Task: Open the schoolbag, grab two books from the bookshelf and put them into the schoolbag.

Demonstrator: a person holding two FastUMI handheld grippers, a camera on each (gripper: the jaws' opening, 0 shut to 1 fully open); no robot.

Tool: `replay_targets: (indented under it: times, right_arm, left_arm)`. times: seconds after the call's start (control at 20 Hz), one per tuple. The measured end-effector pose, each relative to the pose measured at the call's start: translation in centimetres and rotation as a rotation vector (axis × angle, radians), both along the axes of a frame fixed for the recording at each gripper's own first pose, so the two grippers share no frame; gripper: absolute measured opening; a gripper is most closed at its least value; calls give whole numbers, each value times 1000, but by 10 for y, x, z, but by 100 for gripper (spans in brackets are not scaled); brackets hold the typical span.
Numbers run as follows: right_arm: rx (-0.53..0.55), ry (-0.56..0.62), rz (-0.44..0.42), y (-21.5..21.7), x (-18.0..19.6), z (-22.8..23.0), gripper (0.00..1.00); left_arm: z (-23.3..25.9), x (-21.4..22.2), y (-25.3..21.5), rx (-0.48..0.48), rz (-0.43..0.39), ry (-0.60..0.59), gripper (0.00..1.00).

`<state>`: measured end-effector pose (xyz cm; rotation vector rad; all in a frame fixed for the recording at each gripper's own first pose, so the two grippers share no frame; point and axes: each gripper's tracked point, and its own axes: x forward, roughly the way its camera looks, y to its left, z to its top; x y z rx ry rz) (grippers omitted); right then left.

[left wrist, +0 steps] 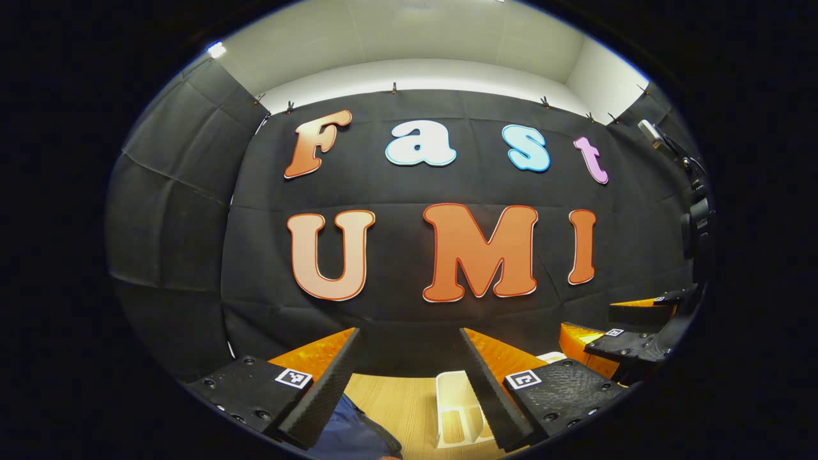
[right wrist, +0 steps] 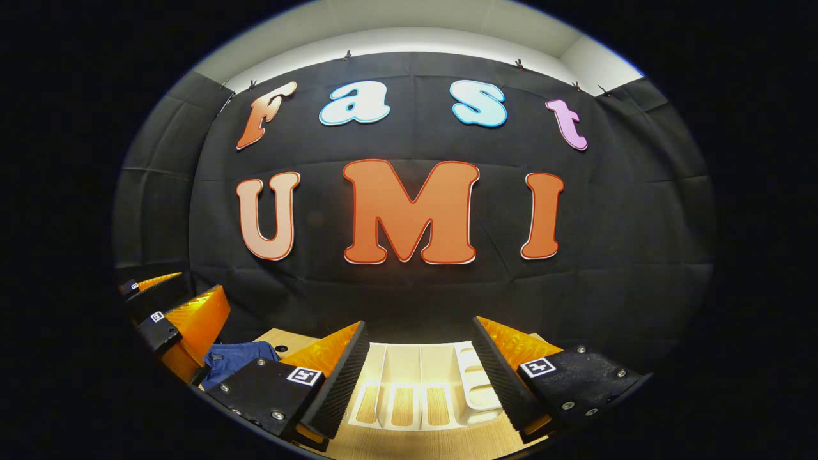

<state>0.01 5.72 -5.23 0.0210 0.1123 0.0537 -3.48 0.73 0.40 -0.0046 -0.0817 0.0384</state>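
Schoolbag (left wrist: 358,437) fabric, dark blue, lies low on the wooden table (left wrist: 402,396), peeking out at about six o'clock in the left gripper view, just beside the inner edge of that tool's left finger; in the right gripper view the same blue cloth (right wrist: 236,358) sits at about eight o'clock, well left of the white bookshelf (right wrist: 418,386). That rack stands on the table with upright dividers, and I cannot make out any books in its slots from here. Both tools are held level and high, pointing forward at the black cloth wall. The left gripper (left wrist: 409,370) has its jaws spread wide, holding nothing and touching nothing, with the white rack (left wrist: 457,409) showing between them toward the right finger. The right gripper (right wrist: 418,364) is likewise spread wide and empty, straddling the rack's compartments in its sightline without contact. Each tool appears at the other's edge: at three o'clock in the left gripper view, at nine o'clock in the right gripper view. Small square black-and-white marker tags (left wrist: 294,377) sit on the finger mounts; they carry no readable writing.
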Motion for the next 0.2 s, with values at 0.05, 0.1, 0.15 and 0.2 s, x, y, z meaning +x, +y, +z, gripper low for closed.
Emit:
replay_targets:
  times: [0.05,0.1,0.15,0.2]
  right_arm:
    - [0,2,-2,-1,-1,-1,96]
    - [0,4,0,-1,-2,-2,96]
    - [-4,1,2,-1,-2,-3,96]
    - [-11,2,-2,-3,-2,-4,96]
  left_arm:
    - [0,0,-3,0,-8,5,94]
    - [-3,1,-4,1,-11,8,93]
    - [-4,2,-4,3,-16,13,93]
    - [-7,1,-5,5,-17,18,93]
